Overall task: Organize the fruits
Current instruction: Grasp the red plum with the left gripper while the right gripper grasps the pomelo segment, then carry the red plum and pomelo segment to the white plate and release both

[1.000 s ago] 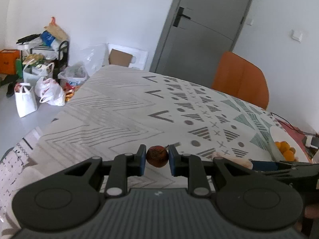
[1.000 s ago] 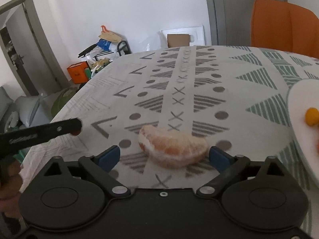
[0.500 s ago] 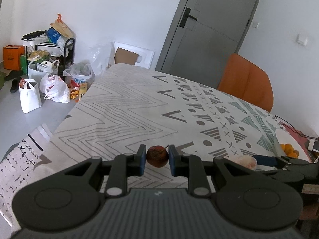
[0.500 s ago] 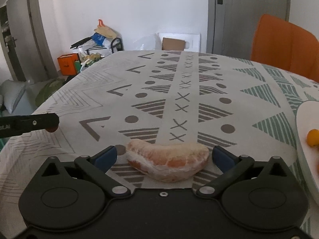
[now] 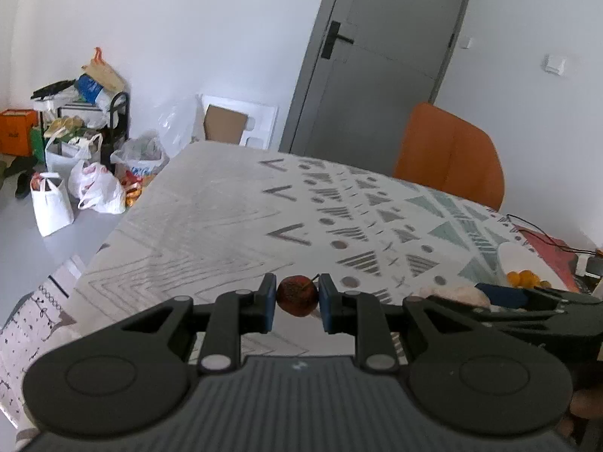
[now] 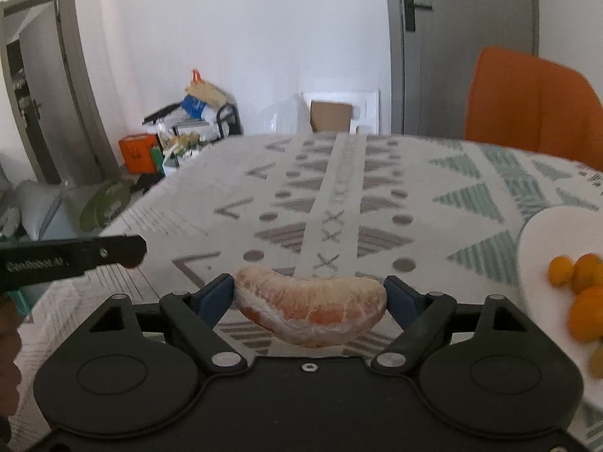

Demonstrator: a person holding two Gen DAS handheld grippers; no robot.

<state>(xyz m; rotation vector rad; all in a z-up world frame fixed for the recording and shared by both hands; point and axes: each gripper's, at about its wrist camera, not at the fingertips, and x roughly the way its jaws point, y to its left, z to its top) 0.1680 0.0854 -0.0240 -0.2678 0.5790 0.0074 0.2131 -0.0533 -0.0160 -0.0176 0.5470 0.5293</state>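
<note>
The left gripper (image 5: pixel 296 303) is clamped on a small dark-red fruit (image 5: pixel 297 296), its blue pads pressing the two sides so the stem pokes up free, and it is held above the patterned tabletop (image 5: pixel 241 218) rather than resting on it. The right gripper (image 6: pixel 309 297) is closed across the ends of a peeled citrus segment (image 6: pixel 311 310), gripping it lengthwise, probably so the soft flesh is not crushed through its middle. Both pieces are lifted clear, which suggests they are being carried. Just to the right sits a white plate (image 6: pixel 542 233) with small orange fruits (image 6: pixel 582 293), the likely place for at least the segment.
</note>
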